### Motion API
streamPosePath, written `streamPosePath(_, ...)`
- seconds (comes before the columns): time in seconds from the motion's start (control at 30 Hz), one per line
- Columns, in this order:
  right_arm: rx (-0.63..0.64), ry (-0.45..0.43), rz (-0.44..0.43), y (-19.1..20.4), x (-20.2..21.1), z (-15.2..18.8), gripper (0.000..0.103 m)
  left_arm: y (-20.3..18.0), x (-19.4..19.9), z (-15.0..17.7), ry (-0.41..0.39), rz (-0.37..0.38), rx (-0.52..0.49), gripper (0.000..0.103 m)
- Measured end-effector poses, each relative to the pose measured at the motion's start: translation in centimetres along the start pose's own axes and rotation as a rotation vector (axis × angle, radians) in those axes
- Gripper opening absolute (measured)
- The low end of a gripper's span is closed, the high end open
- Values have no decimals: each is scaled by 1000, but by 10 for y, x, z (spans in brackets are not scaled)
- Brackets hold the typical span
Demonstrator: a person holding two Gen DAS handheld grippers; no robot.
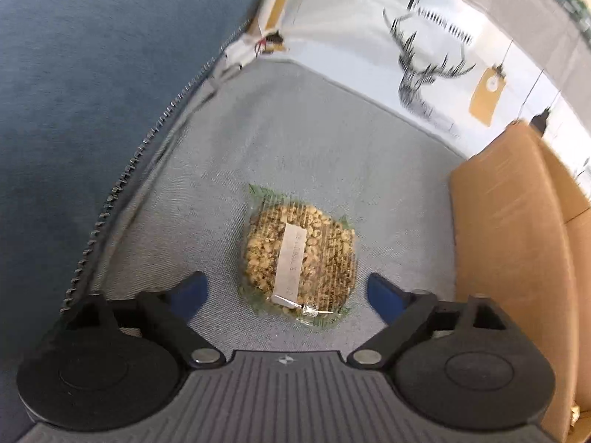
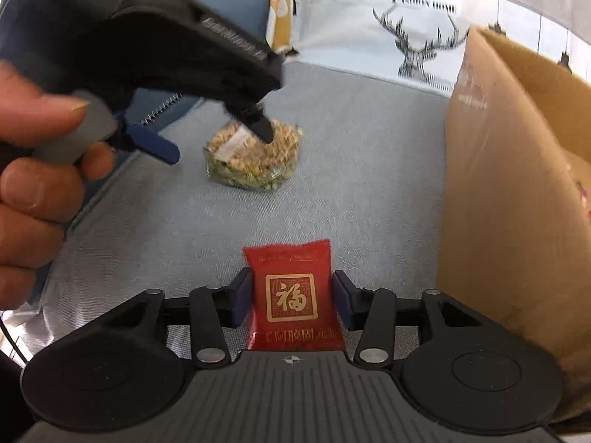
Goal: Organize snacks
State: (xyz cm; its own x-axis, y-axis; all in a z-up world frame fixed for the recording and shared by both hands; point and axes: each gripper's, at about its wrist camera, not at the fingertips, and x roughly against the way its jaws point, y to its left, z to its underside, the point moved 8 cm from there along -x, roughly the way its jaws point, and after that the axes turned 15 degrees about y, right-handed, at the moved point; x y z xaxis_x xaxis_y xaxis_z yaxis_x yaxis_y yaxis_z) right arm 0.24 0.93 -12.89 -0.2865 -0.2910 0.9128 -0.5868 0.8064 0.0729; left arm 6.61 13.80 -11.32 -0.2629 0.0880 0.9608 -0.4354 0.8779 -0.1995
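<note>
Red snack packet (image 2: 291,295) sits between my right claw (image 2: 291,297), pads flanking it, grip unclear. My left claw (image 1: 286,291) hangs spread over the clear-wrapped snack (image 1: 299,258); next, both go right into the cardboard box (image 2: 517,192).

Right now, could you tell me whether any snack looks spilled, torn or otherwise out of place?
Nothing stands out: the clear bag of puffed snacks lies intact on the grey cushion, and the red packet looks undamaged.
</note>
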Motion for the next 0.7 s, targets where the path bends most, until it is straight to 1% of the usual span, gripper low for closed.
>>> streamPosePath(0.07, 14, 7, 17, 1, 1, 0, 63, -3, -8, -3, 19, -36, -8, 99)
streamPosePath(0.1, 20, 10, 19, 1, 1, 0, 68, -5, -10, -3, 19, -41, -13, 99)
streamPosePath(0.17, 22, 24, 17, 0, -1, 2, 68, -8, -14, -4, 32, -46, -20, 99)
streamPosePath(0.3, 41, 22, 14, 0, -3, 1, 69, -16, -20, -3, 45, -63, -41, 99)
streamPosePath(0.37, 44, 21, 11, 0, -3, 1, 67, -21, -23, -4, 50, -66, -52, 99)
streamPosePath(0.4, 46, 18, 10, 1, -2, 2, 62, -23, -24, -4, 48, -66, -57, 99)
streamPosePath(0.43, 49, 13, 10, 2, 0, 3, 54, -24, -25, -4, 46, -71, -62, 99)
streamPosePath(0.5, 56, 7, 11, 2, 1, 3, 48, -24, -27, -5, 44, -84, -68, 99)
streamPosePath(0.53, 57, 6, 8, 3, 1, 3, 46, -24, -27, -5, 43, -87, -69, 99)
streamPosePath(0.7, 55, -6, 1, 3, 4, 3, 45, -26, -28, -4, 31, -100, -76, 99)
